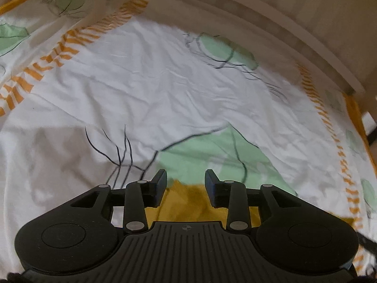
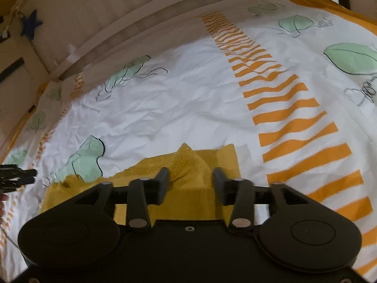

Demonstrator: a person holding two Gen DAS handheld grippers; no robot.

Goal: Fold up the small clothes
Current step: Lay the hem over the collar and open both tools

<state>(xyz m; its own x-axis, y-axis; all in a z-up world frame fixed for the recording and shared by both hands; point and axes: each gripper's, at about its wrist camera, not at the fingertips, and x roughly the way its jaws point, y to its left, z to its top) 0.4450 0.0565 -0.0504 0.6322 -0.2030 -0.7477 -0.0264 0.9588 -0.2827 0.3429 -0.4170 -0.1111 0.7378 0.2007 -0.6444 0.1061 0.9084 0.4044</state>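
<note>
A white bedsheet [image 1: 150,77] printed with pale green jellyfish shapes, thin black line drawings and bands of short orange stripes [image 2: 294,118] covers the bed and fills most of both wrist views, its surface creased throughout. A pale wooden bed rail [image 2: 132,35] curves along the far edge of the sheet, and a mustard-yellow border [image 2: 329,2] shows at the sheet's far corner in the right wrist view. On the sheet lies the small mustard-yellow garment [image 2: 188,176], seen most fully from the right wrist: it is spread partly flat, with a rectangular portion reaching toward the orange stripes, a rumpled edge trailing to the left near a green jellyfish print, and a peaked fold of glittery mesh fabric standing up at its middle. The right hand-held gripper [image 2: 190,181] is over this garment with its two black fingers spread apart, the raised fold sitting between them without being pinched. In the left wrist view the left hand-held gripper [image 1: 186,184] likewise has its fingers parted, poised above another stretch of the same yellow cloth [image 1: 188,202], which lies flat just under and behind the fingertips beside a large green print; whether the fingers touch the fabric cannot be told. A dark blue star [image 2: 31,24] hangs on the pale wall beyond the rail, at the upper left of the right wrist view.
</note>
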